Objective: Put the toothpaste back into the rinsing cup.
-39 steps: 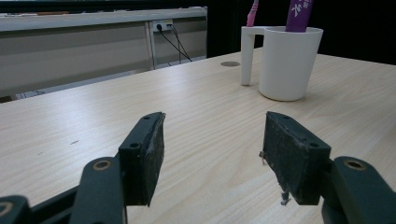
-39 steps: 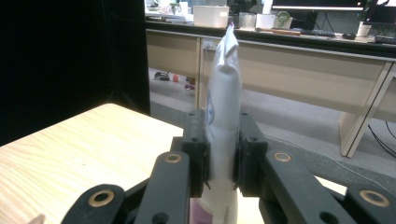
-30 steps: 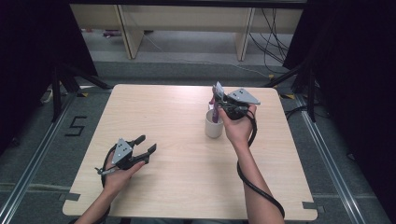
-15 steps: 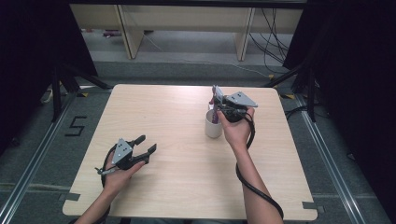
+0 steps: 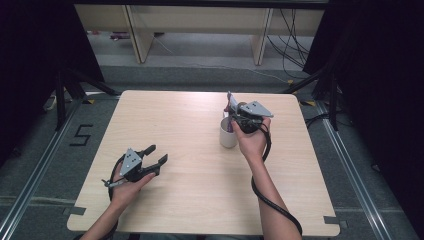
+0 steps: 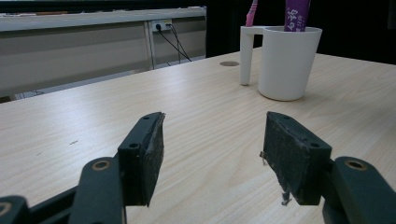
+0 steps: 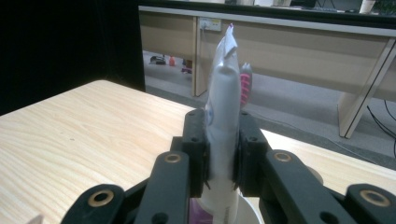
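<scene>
A white cup (image 5: 228,135) with a handle stands right of the table's middle. A white and purple toothpaste tube (image 7: 223,93) stands upright in it, beside a pink toothbrush (image 7: 244,88). My right gripper (image 5: 234,114) is over the cup, shut on the tube's upper part; in the right gripper view both pads of the gripper (image 7: 223,149) press its sides. My left gripper (image 5: 156,154) rests low at the front left, open and holding nothing. In the left gripper view the gripper (image 6: 212,156) faces the cup (image 6: 287,60), tube (image 6: 296,11) and toothbrush (image 6: 252,11) from some way off.
The wooden table (image 5: 190,200) is bare around the cup. A cable (image 5: 270,200) trails from my right gripper along the forearm. Beyond the far edge are a grey floor and wooden desk legs (image 5: 137,35).
</scene>
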Demonstrator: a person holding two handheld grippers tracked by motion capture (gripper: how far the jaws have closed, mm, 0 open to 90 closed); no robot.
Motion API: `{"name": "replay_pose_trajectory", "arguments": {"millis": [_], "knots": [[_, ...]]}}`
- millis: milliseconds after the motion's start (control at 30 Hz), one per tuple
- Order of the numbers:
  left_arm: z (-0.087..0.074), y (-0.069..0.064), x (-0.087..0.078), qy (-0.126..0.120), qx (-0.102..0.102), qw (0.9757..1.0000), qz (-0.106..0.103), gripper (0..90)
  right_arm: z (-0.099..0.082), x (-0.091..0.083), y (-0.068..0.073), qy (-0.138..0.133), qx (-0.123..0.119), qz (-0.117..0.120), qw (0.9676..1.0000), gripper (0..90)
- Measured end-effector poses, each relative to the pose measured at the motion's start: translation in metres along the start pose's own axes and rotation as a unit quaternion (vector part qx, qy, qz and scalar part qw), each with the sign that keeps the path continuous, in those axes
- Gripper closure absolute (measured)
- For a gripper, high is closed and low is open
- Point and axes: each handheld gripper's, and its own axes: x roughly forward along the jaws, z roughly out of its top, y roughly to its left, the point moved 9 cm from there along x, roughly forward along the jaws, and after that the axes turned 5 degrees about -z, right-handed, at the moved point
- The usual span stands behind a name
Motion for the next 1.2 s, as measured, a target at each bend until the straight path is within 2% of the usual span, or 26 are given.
{"name": "replay_pose_trajectory", "arguments": {"millis": [33, 67, 100, 200, 233, 267, 367, 400, 467, 600, 667, 733, 767, 867, 967, 1033, 1100, 1133, 1200], "knots": [[0.000, 0.000, 0.000, 0.000, 0.000, 1.0000, 0.000, 38.2, 0.000, 0.001, -0.001, -0.004, -0.008, -0.001, 1.0000, 77.7], [0.000, 0.000, 0.000, 0.000, 0.000, 1.0000, 0.000, 38.2, -0.002, 0.001, 0.001, 0.003, 0.005, 0.002, 1.0000, 77.7], [0.000, 0.000, 0.000, 0.000, 0.000, 1.0000, 0.000, 38.2, -0.003, 0.002, 0.000, 0.001, -0.002, -0.003, 1.0000, 77.7], [0.000, 0.000, 0.000, 0.001, 0.000, 1.0000, 0.000, 38.2, -0.006, 0.002, 0.002, 0.007, 0.005, 0.003, 1.0000, 77.6], [0.000, 0.000, 0.000, 0.001, 0.000, 1.0000, -0.001, 38.2, -0.006, 0.003, 0.001, 0.002, -0.005, -0.001, 1.0000, 77.6], [0.000, 0.000, 0.000, 0.001, 0.000, 1.0000, -0.001, 38.2, -0.007, 0.003, 0.002, 0.006, 0.000, 0.001, 1.0000, 77.7], [0.000, 0.000, 0.000, 0.001, 0.000, 1.0000, -0.001, 38.2, -0.008, 0.003, 0.001, 0.005, -0.010, 0.001, 0.9999, 77.6], [0.000, 0.000, 0.000, 0.001, -0.001, 1.0000, -0.001, 38.2, -0.009, 0.004, 0.002, 0.005, 0.002, -0.005, 1.0000, 77.6], [0.000, 0.000, 0.000, 0.001, 0.000, 1.0000, -0.001, 38.2, -0.010, 0.004, 0.003, 0.006, 0.002, 0.002, 1.0000, 77.6], [0.000, 0.000, 0.000, 0.001, 0.000, 1.0000, -0.001, 38.2, -0.010, 0.005, 0.002, 0.003, -0.007, 0.001, 1.0000, 77.6], [0.000, 0.000, 0.000, 0.001, 0.000, 1.0000, -0.001, 38.2, -0.011, 0.005, 0.003, 0.005, -0.002, -0.001, 1.0000, 77.6], [0.000, -0.001, 0.000, 0.001, -0.001, 1.0000, -0.001, 38.2, -0.012, 0.007, 0.003, 0.001, -0.012, 0.003, 0.9999, 77.6], [0.000, -0.001, 0.000, 0.001, -0.001, 1.0000, -0.002, 38.2, -0.013, 0.006, 0.003, 0.008, -0.009, 0.003, 0.9999, 77.6], [0.000, -0.001, 0.000, 0.001, -0.001, 1.0000, -0.001, 38.2, -0.014, 0.006, 0.004, 0.008, -0.005, 0.004, 0.9999, 77.6], [0.000, -0.001, 0.000, 0.001, -0.002, 1.0000, -0.002, 38.2, -0.013, 0.006, 0.002, 0.002, -0.019, -0.002, 0.9998, 77.5], [0.000, -0.001, 0.001, 0.001, -0.002, 1.0000, -0.002, 38.2, -0.014, 0.006, 0.004, 0.007, -0.007, 0.003, 0.9999, 77.5], [0.000, -0.001, 0.001, 0.001, -0.001, 1.0000, -0.002, 38.2, -0.014, 0.005, 0.004, 0.006, -0.008, 0.003, 0.9999, 77.3], [0.000, -0.002, 0.001, 0.001, -0.001, 1.0000, -0.002, 38.2, -0.013, 0.005, 0.002, 0.001, -0.017, -0.004, 0.9999, 77.2], [0.000, -0.002, 0.001, 0.001, -0.002, 1.0000, -0.002, 38.2, -0.013, 0.004, 0.002, 0.007, -0.013, 0.000, 0.9999, 77.0]]}}
